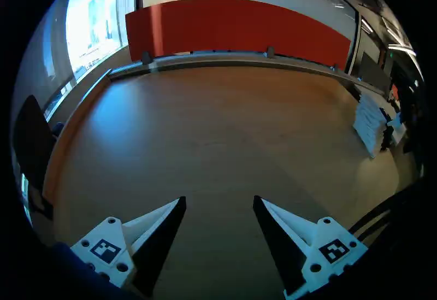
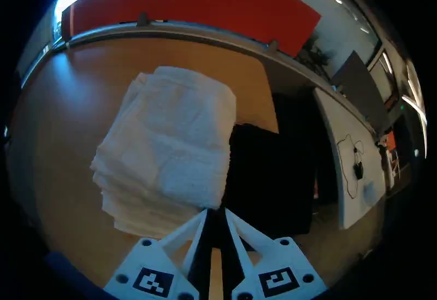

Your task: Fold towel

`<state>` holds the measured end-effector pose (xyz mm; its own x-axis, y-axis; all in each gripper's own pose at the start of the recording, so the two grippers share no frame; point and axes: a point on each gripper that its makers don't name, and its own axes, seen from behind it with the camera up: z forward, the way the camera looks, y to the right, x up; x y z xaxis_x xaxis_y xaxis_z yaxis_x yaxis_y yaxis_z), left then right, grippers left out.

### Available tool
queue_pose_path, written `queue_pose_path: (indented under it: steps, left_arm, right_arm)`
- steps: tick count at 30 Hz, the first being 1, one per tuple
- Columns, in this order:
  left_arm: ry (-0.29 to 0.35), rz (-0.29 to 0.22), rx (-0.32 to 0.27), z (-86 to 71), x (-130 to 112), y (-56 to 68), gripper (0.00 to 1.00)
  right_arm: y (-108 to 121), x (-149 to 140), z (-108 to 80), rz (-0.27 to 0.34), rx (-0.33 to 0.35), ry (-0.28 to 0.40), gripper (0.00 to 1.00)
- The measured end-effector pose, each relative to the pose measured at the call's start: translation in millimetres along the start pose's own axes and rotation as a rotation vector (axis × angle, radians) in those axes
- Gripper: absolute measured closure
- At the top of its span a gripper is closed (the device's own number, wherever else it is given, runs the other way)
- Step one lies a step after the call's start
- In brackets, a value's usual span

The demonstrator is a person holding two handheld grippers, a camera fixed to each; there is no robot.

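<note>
**Left gripper view.** The left gripper (image 1: 219, 201) is seen released, its two dark-edged fingers spread wide apart. Nothing is held between them and nothing is touched by them; bare wood of the table (image 1: 218, 125) is seen through the gap. A red partition (image 1: 235, 27) is set along the table's far edge. At the far right of the table a white layered stack (image 1: 370, 122) is seen, too small for it to be told whether it is the towel.

**Right gripper view.** The right gripper (image 2: 216, 211) is seen drawn almost fully closed, with only a narrow dark slit left between the fingers. Its tips are placed at the near right corner of the towel (image 2: 169, 147). Whether fabric is pinched between them cannot be told, since the contact point is hidden by the fingers themselves. The towel is white and folded into a thick, many-layered bundle. It is located on the wooden table at its right side, with the bundle's right edge seen against a black chair (image 2: 267, 180) beyond the table. The layered folds are turned toward the lower left. A white desk (image 2: 349, 163) with a thin cable on it is seen farther right.
</note>
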<state>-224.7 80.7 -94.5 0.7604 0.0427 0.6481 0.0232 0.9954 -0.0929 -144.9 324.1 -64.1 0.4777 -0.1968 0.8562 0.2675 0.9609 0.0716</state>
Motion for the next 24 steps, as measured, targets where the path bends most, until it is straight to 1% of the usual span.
queue_pose_path:
  steps: [3, 5, 10, 13, 16, 18, 19, 20, 21, 24]
  left_arm:
    - [0.001, 0.002, -0.002, 0.5, 1.1, 0.2, 0.09]
    - [0.002, 0.001, -0.002, 0.8, 1.9, 0.1, 0.09]
    - [0.008, -0.006, -0.003, 1.7, 4.4, -1.0, 0.09]
    - [0.012, -0.010, -0.004, 2.0, 6.1, -2.2, 0.09]
    - [0.015, -0.013, -0.005, 2.4, 7.0, -2.8, 0.09]
    - [0.017, -0.015, -0.007, 2.9, 7.4, -2.6, 0.09]
    - [0.018, -0.015, -0.008, 3.2, 7.6, -2.3, 0.09]
    - [0.018, -0.016, -0.010, 3.4, 7.8, -2.1, 0.09]
    - [0.019, -0.016, -0.011, 3.7, 8.1, -1.8, 0.09]
    - [0.022, -0.016, -0.015, 3.9, 9.2, -0.8, 0.09]
  right_arm:
    - [-1.4, -0.1, -1.6, 0.000, -0.002, 0.004, 0.90]
    - [-2.4, 0.1, -3.1, 0.005, -0.003, 0.009, 0.86]
    - [-2.6, 0.5, -8.9, 0.018, -0.014, 0.024, 0.64]
    - [-0.6, 0.1, -12.8, 0.021, -0.028, 0.032, 0.54]
    - [-0.3, 0.5, -17.4, 0.023, -0.036, 0.045, 0.35]
    - [-1.6, 1.8, -20.8, 0.026, -0.035, 0.056, 0.25]
    - [-2.6, 3.0, -22.2, 0.028, -0.033, 0.063, 0.17]
    - [-3.6, 4.2, -23.6, 0.031, -0.031, 0.069, 0.07]
    - [-4.7, 5.6, -25.1, 0.033, -0.029, 0.076, 0.00]
    - [-7.2, 10.2, -28.6, 0.038, -0.027, 0.093, 0.00]
